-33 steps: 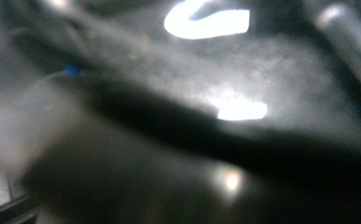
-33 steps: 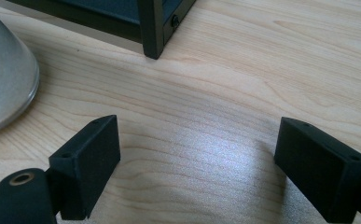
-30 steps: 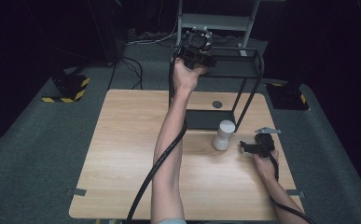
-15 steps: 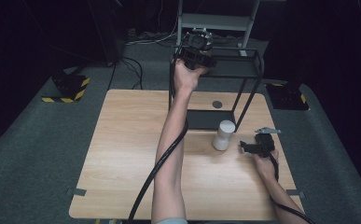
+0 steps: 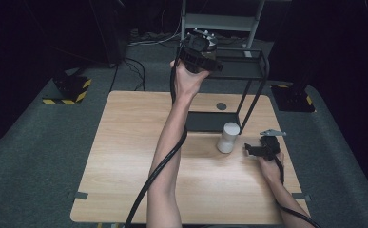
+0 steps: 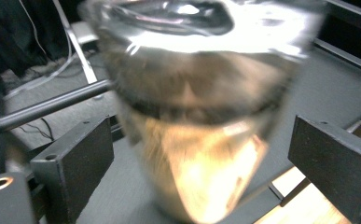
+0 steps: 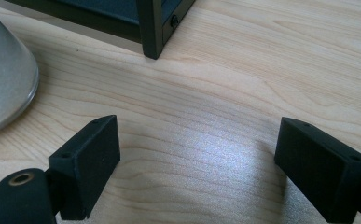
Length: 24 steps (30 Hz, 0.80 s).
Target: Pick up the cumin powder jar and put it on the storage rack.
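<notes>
Left gripper opens beside a cup on the rack's top shelf

The wooden table [image 5: 124, 156] fills the middle of the high view, with the black wire rack [image 5: 248, 71] at its upper right. The left gripper [image 5: 198, 52], upper centre, has just been spreading its jaws; a blurred shiny cup [image 6: 201, 116] stands between them on the shelf, pads clear of it. The white cylinder [image 5: 228, 137] stands right of centre (upright). The right gripper [image 5: 260, 148], beside it, gapes empty.
</notes>
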{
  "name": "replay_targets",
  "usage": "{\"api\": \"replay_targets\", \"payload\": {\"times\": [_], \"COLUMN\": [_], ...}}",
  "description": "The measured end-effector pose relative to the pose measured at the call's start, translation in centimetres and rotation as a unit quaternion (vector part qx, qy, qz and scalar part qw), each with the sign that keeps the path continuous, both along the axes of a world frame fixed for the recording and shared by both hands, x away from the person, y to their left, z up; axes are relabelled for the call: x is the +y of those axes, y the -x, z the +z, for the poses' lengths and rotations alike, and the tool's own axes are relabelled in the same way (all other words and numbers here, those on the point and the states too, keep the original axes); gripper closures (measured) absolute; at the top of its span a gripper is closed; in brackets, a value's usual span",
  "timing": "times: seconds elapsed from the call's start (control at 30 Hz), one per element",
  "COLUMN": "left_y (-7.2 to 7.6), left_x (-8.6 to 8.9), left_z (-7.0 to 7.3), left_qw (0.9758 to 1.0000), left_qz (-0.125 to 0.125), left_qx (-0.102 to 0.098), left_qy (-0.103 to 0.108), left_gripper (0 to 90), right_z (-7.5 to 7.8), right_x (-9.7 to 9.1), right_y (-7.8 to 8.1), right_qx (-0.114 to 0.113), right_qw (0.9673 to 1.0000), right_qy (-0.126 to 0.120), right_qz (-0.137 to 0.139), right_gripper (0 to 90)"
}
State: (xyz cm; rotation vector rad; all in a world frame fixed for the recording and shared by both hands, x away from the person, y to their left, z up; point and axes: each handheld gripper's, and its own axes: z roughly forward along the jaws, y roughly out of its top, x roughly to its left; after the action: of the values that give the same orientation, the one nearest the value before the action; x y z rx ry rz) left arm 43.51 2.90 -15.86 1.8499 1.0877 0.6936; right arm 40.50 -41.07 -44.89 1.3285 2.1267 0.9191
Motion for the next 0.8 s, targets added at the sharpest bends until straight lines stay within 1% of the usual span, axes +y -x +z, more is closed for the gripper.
{"api": "replay_targets", "payload": {"times": [0.07, 0.1, 0.13, 0.17, 0.2, 0.23, 0.27, 0.33, 0.37, 0.4, 0.43, 0.5, 0.57, 0.7, 0.73, 0.77, 0.8], "left_y": [0.7, 1.3, 1.6, 1.6, 1.8, 2.3, 2.3, 3.0, 3.2, 3.7, 3.7, 4.5, 4.7, 5.8, 6.2, 6.2, 6.4], "left_x": [0.5, 1.1, 1.4, 1.4, 1.4, 1.9, 1.9, 2.3, 2.5, 3.0, 3.0, 3.6, 3.8, 4.4, 4.6, 4.6, 4.7], "left_z": [-0.1, -0.2, -0.1, -0.1, -0.1, -0.3, -0.3, -0.4, -0.5, -0.8, -0.8, -1.3, -1.5, -2.7, -3.4, -3.4, -3.8], "left_qw": [1.0000, 1.0000, 1.0000, 1.0000, 1.0000, 1.0000, 1.0000, 1.0000, 1.0000, 0.9999, 0.9999, 0.9999, 0.9999, 0.9997, 0.9996, 0.9996, 0.9995], "left_qz": [0.000, 0.000, 0.000, 0.000, 0.002, 0.001, 0.001, -0.004, -0.006, -0.010, -0.010, -0.013, -0.014, -0.022, -0.026, -0.026, -0.028], "left_qx": [-0.005, -0.007, -0.004, -0.004, -0.004, -0.003, -0.003, -0.001, -0.002, -0.001, -0.001, -0.002, -0.002, -0.009, -0.011, -0.011, -0.012], "left_qy": [0.005, 0.007, 0.002, 0.002, -0.001, -0.002, -0.002, -0.007, -0.006, -0.002, -0.002, -0.001, -0.001, -0.001, -0.001, -0.001, -0.001], "left_gripper": [6.3, 6.1, 6.1, 5.9, 5.9, 5.9, 5.9, 5.8, 5.7, 5.5, 5.4, 5.3, 5.3, 5.4, 5.4, 5.4, 5.4], "right_z": [0.0, 0.0, 0.0, 0.0, 0.0, 0.0, 0.0, 0.0, 0.0, 0.0, 0.0, 0.0, 0.0, 0.0, 0.0, 0.0, 0.0], "right_x": [0.0, 0.0, 0.0, 0.0, 0.0, 0.0, 0.0, 0.0, 0.0, 0.0, 0.0, 0.0, 0.0, 0.0, 0.0, 0.0, 0.0], "right_y": [0.0, 0.0, 0.0, 0.0, 0.0, 0.0, 0.0, 0.0, 0.0, 0.0, 0.0, 0.0, 0.0, 0.0, 0.0, 0.0, 0.0], "right_qx": [0.000, 0.000, 0.000, 0.000, 0.000, 0.001, 0.000, 0.000, 0.000, 0.000, 0.000, 0.000, 0.000, 0.001, 0.001, 0.001, 0.001], "right_qw": [1.0000, 1.0000, 1.0000, 1.0000, 1.0000, 1.0000, 1.0000, 1.0000, 1.0000, 1.0000, 1.0000, 1.0000, 1.0000, 1.0000, 1.0000, 1.0000, 1.0000], "right_qy": [0.000, 0.000, 0.000, 0.000, 0.000, 0.000, -0.001, 0.000, 0.000, 0.000, 0.000, 0.000, 0.000, -0.001, -0.001, -0.001, -0.001], "right_qz": [-0.001, -0.001, -0.001, -0.001, -0.001, -0.001, -0.001, -0.001, -0.001, -0.001, -0.001, -0.001, -0.001, -0.001, -0.001, -0.001, -0.001], "right_gripper": [13.4, 13.4, 13.4, 13.4, 13.4, 13.4, 13.5, 13.4, 13.4, 13.4, 13.4, 13.4, 13.4, 13.4, 13.4, 13.4, 13.3]}}
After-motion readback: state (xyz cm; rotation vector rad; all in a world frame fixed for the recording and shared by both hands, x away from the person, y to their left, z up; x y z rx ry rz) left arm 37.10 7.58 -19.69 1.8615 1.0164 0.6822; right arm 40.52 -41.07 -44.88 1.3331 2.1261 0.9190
